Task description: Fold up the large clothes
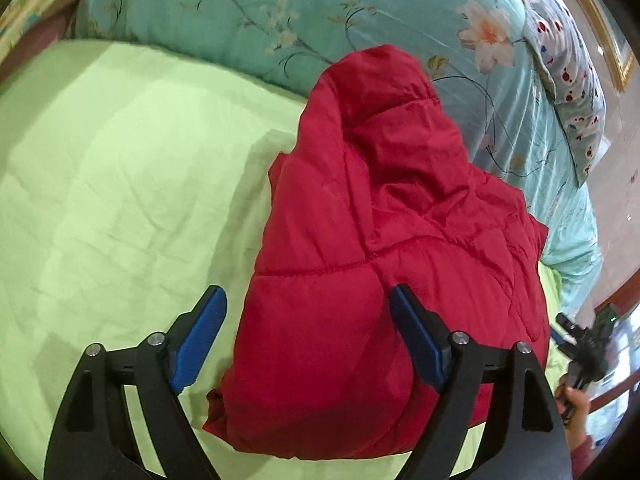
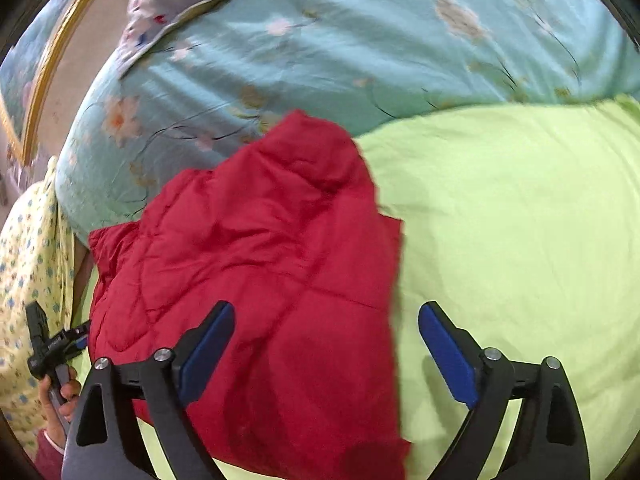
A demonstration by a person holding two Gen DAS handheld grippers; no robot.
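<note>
A red quilted jacket [image 1: 384, 232] lies folded in a bundle on the light green bed sheet [image 1: 120, 184]. My left gripper [image 1: 308, 294] hovers over its near left part, jaws wide open, blue pads clear of the cloth. In the right wrist view the same jacket [image 2: 248, 248] fills the lower middle. My right gripper [image 2: 326, 308] stands open above the jacket's right edge, one finger over the red cloth and the other over the sheet [image 2: 520, 240]. Each view shows the other gripper at its edge, held in a hand [image 1: 576, 400].
A teal floral quilt [image 1: 280, 12] is bunched along the far side, against the jacket's top. A white patterned pillow [image 1: 572, 80] lies on it. A yellow flowered cloth [image 2: 28, 264] hangs at the left in the right wrist view. Bare green sheet stretches beside the jacket.
</note>
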